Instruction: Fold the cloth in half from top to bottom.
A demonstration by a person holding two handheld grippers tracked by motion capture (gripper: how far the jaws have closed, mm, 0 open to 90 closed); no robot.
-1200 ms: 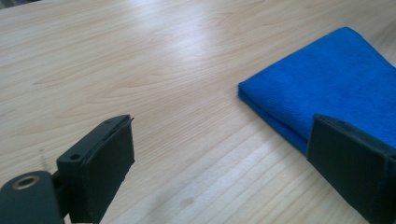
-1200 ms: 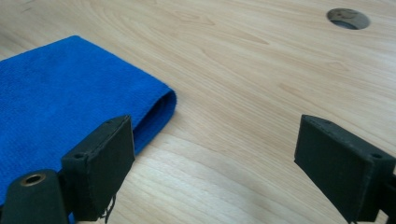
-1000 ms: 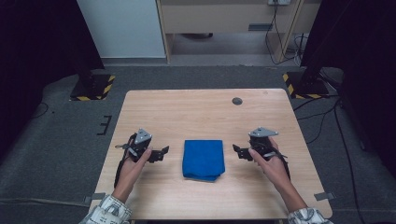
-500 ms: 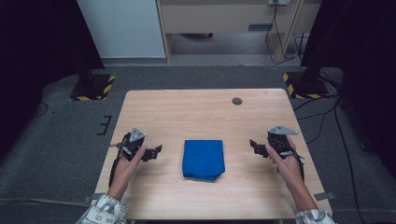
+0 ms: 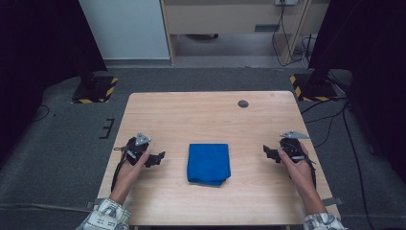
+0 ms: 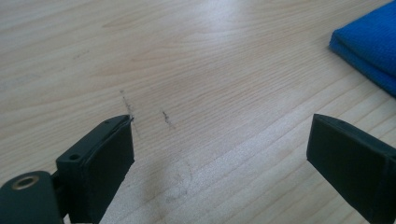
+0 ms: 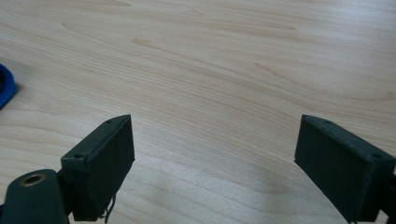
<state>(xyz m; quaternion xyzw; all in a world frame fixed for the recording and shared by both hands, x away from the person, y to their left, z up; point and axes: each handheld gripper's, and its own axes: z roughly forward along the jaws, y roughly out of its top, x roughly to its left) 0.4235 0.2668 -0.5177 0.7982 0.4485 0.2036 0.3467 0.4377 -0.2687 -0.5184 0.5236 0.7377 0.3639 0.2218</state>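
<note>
A folded blue cloth [image 5: 208,164] lies flat in the middle of the wooden table [image 5: 206,115]. My left gripper [image 5: 159,158] rests low over the table to the cloth's left, jaws pointing toward it and open with bare wood between them. The left gripper view catches the cloth's corner [image 6: 369,46] at the upper right, beyond the open gripper [image 6: 219,154]. My right gripper [image 5: 268,152] sits to the cloth's right, apart from it, also open over bare wood. In the right gripper view, a sliver of the cloth [image 7: 4,88] shows at the left edge, away from the gripper [image 7: 215,158].
A small dark round spot [image 5: 243,103] marks the table's far right area. Dark stands with yellow-black striped bases [image 5: 95,91] [image 5: 311,86] flank the table on the grey carpet. Cables [image 5: 335,129] run along the floor at the right.
Both hands have drawn outward from the cloth: the right gripper moved right toward the table's edge, the left gripper shifted a little left. The cloth has stayed put.
</note>
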